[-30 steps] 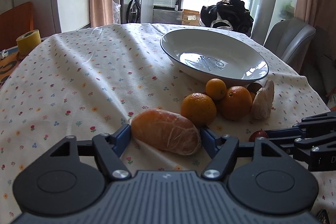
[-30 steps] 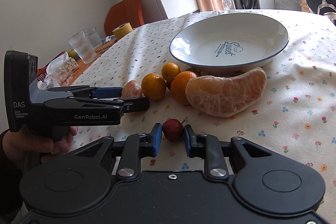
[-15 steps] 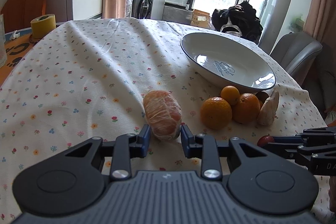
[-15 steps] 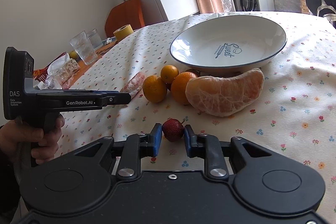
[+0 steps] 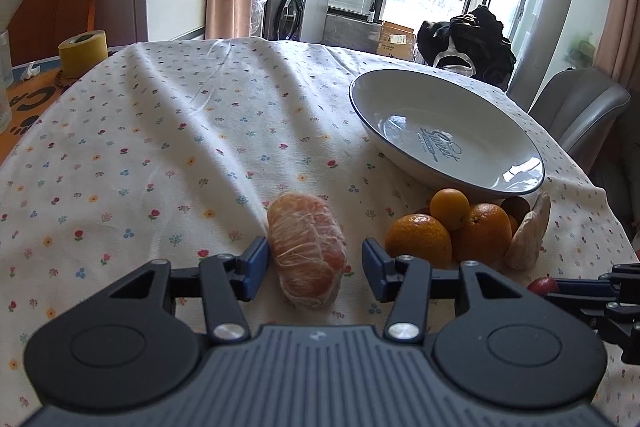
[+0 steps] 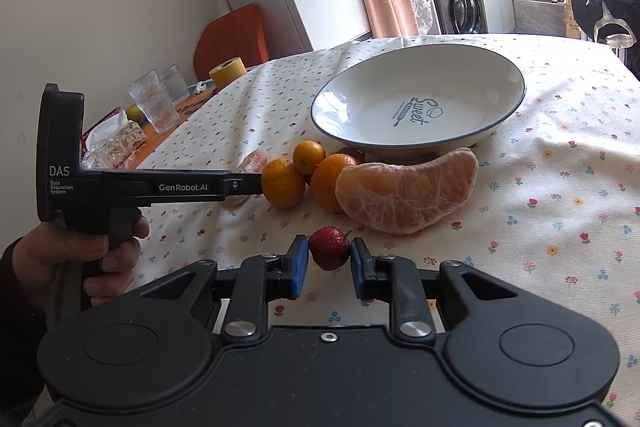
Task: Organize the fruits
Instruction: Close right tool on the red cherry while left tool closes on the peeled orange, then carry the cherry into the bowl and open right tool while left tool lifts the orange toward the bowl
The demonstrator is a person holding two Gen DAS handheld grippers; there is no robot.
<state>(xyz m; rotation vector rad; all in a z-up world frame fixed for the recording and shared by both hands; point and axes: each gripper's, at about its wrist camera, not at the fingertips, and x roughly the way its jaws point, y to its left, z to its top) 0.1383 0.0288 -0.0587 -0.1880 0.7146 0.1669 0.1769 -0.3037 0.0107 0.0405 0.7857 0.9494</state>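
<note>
Blue pads on my left gripper point(image 5: 314, 265) stand apart on either side of a peeled pomelo segment point(image 5: 306, 249) that lies on the flowered tablecloth point(image 5: 160, 147); the left pad sits just beside the fruit, the right pad has a clear gap, so the jaws are open and nothing is clamped; the segment points away from me, lengthwise between the fingers. My right gripper point(image 6: 330, 259) has its two pads pressed against a small red berry point(image 6: 330, 247), one on each side, closed on it near the table's front edge; whether the berry is lifted or resting on the cloth I cannot tell. Just beyond the berry lies a larger peeled pomelo segment point(image 6: 408, 191), curved, touching an orange point(image 6: 330, 181); two more small oranges point(image 6: 283, 182) point(image 6: 309, 157) sit bunched beside it, all close under the near rim of a white bowl with a dark rim point(image 6: 500, 115), which holds no fruit. In the right wrist view a hand point(image 6: 80, 259) grips the handle of the left gripper; at the table's far left corner stand two glasses point(image 6: 154, 105) and a yellow tape roll point(image 6: 228, 71).
</note>
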